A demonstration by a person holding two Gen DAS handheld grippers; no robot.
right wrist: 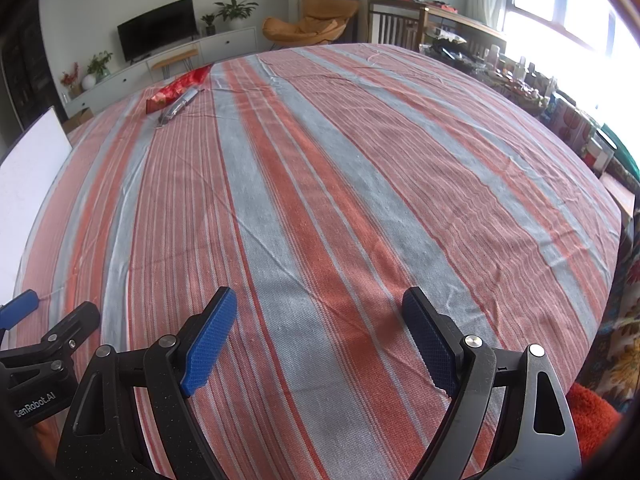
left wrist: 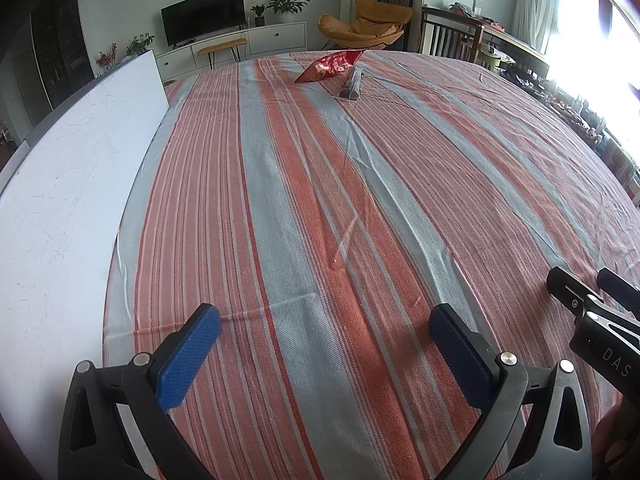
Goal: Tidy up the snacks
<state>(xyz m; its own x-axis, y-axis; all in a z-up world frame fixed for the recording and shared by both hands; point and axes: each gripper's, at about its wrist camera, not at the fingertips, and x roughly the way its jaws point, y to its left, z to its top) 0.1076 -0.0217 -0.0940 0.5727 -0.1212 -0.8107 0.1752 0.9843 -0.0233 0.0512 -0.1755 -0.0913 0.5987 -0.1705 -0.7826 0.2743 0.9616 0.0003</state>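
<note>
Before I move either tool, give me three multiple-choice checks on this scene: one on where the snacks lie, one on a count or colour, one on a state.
1. Where do the snacks lie on the striped cloth?
A. Between the left tool's pads
B. At the far end, side by side
C. On the white board

2. How many snack packs are in sight?
A. Two
B. Four
C. Six

3. How does the right tool stand?
A. Shut on a pack
B. Open, nothing between its pads
C. Shut, nothing held

Key: 1 B, the red bag and the silver pack lie together far from the left tool. 2 A, only those two show. 3 B, the right tool has its pads wide apart over bare cloth.
</note>
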